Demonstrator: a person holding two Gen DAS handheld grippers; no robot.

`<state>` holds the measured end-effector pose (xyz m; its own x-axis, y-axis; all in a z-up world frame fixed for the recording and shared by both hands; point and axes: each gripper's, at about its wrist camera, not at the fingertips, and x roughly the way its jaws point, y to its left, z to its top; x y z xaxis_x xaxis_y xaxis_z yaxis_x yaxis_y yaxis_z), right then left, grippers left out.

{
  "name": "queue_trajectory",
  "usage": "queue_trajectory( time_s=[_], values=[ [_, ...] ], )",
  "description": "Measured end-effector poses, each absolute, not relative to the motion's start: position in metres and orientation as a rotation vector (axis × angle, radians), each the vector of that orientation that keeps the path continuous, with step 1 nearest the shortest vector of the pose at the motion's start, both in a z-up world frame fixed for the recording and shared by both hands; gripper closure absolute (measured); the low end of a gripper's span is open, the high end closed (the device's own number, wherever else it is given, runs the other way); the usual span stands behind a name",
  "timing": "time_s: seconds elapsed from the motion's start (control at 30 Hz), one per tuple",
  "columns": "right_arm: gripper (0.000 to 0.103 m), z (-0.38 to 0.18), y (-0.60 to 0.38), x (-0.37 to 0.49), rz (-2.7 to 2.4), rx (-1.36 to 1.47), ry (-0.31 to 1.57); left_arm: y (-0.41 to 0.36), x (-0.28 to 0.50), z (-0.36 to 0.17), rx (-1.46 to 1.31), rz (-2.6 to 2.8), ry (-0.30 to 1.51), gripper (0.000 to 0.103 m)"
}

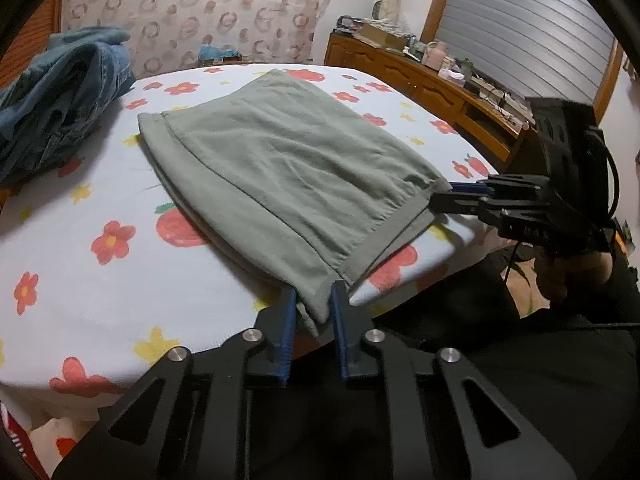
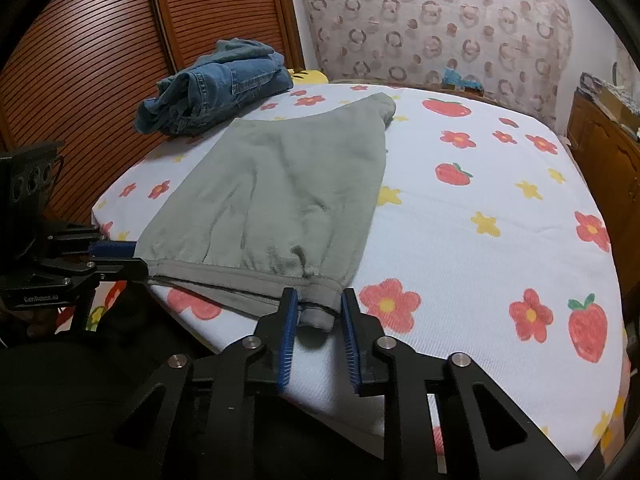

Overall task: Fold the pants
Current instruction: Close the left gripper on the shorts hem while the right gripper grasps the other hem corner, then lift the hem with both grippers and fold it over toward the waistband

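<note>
Hand-held gripper (image 1: 314, 312) in our left hand pinches one near corner of the grey-green cotton pants (image 1: 280, 168); our right hand-held gripper (image 2: 320, 312) straddles the other near corner, its pads around the cuff, though we cannot tell whether they press. The pants lie partly folded on the flower-and-strawberry printed bed sheet (image 2: 500, 208), near edge at the bed's near edge. We judge the thick cuff could slip from a shallow grip on lifting, or the layers could shear apart. No containers hold anything here; crumpled blue denim jeans (image 2: 212, 88) lie beyond the pants.
</note>
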<state>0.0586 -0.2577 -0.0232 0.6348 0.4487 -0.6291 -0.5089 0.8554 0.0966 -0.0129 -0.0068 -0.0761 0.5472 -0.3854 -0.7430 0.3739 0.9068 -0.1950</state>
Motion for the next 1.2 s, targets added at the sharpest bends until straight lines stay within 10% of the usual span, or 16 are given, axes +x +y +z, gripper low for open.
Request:
queue_trajectory(
  time_s=[1.2],
  values=[
    [0.090,0.033,-0.238,0.097,0.608,-0.150,0.572,0.027,0.055,-0.008,-0.032,-0.346,0.673,0.096]
  ],
)
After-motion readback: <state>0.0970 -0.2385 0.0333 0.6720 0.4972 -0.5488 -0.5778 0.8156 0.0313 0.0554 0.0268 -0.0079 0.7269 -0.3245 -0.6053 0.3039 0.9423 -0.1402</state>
